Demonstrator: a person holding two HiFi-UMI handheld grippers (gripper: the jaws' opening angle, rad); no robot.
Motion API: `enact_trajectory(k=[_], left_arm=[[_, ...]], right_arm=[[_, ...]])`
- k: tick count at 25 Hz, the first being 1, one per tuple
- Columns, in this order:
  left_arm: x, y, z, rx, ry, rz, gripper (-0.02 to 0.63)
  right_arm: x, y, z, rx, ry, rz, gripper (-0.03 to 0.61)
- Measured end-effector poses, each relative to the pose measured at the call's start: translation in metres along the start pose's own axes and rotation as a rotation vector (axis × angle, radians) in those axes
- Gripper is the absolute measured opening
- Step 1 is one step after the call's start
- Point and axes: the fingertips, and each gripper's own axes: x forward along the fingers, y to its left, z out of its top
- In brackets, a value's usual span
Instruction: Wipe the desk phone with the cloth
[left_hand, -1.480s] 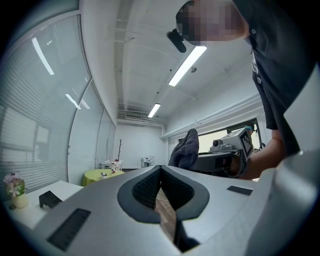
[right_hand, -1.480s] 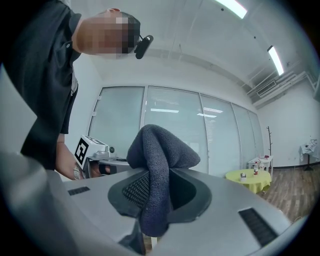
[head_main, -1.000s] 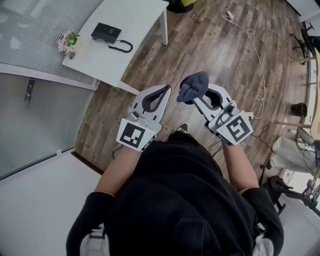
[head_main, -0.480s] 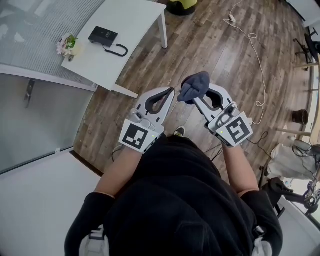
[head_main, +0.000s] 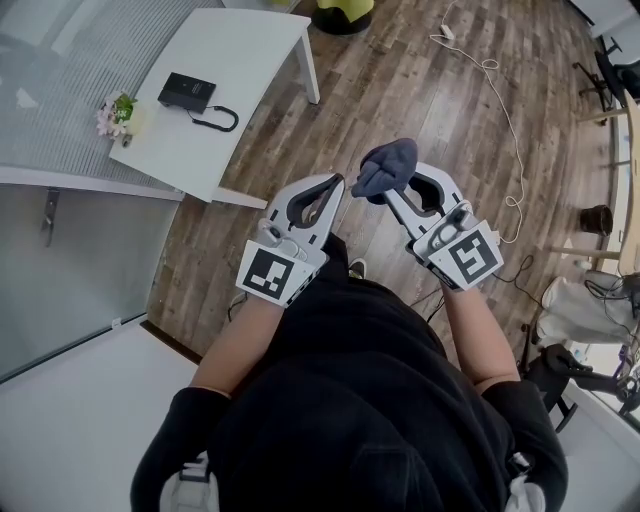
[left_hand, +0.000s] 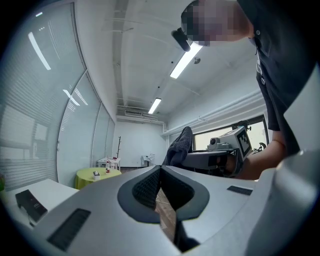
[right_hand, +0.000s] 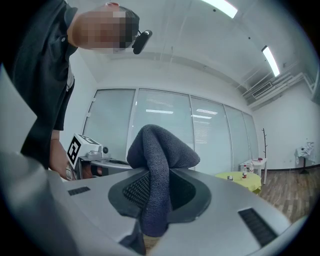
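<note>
The black desk phone (head_main: 186, 92) lies on a white table (head_main: 250, 60) at the upper left of the head view, its coiled cord (head_main: 218, 121) curling to the right; it also shows at the lower left of the left gripper view as the phone (left_hand: 31, 204). My right gripper (head_main: 385, 188) is shut on a dark blue-grey cloth (head_main: 386, 166), which bulges above the jaws as the cloth (right_hand: 159, 165). My left gripper (head_main: 335, 184) is shut with nothing in it. Both are held in front of my body, over the wooden floor and well short of the table.
A small flower pot (head_main: 115, 113) stands at the table's left edge beside the phone. A glass partition (head_main: 70, 250) runs along the left. A white cable (head_main: 500, 90) trails over the floor at the right. A yellow-green round table (left_hand: 97, 175) stands further off.
The table and phone have shifted left and slightly down in the head view. Both grippers stay shut, the right one still holding the cloth.
</note>
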Motion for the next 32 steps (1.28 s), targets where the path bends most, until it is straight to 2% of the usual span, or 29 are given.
enact_trajectory(k=[4,10,23,28,32], left_arm=[[0.016,0.017,-0.001,-0.003,-0.004,-0.013,0.011],[0.042,0.065,-0.002,-0.012,-0.007,-0.004,0.011],[0.061,0.199,-0.005,-0.035,-0.007,0.032,0.011],[0.06,0.237,0.004,-0.04,-0.033,0.077,0.011],[0.059,0.262,0.002,-0.031,-0.011,0.113,0.011]], right_arm=[[0.011,-0.019,-0.003,-0.01,0.026,-0.019,0.088],[0.053,-0.049,-0.013,0.01,0.043,-0.013,0.087],[0.186,-0.088,-0.02,0.008,0.069,0.041,0.087],[0.221,-0.096,-0.017,-0.009,0.071,0.07,0.087],[0.247,-0.103,-0.016,-0.023,0.059,0.094,0.087]])
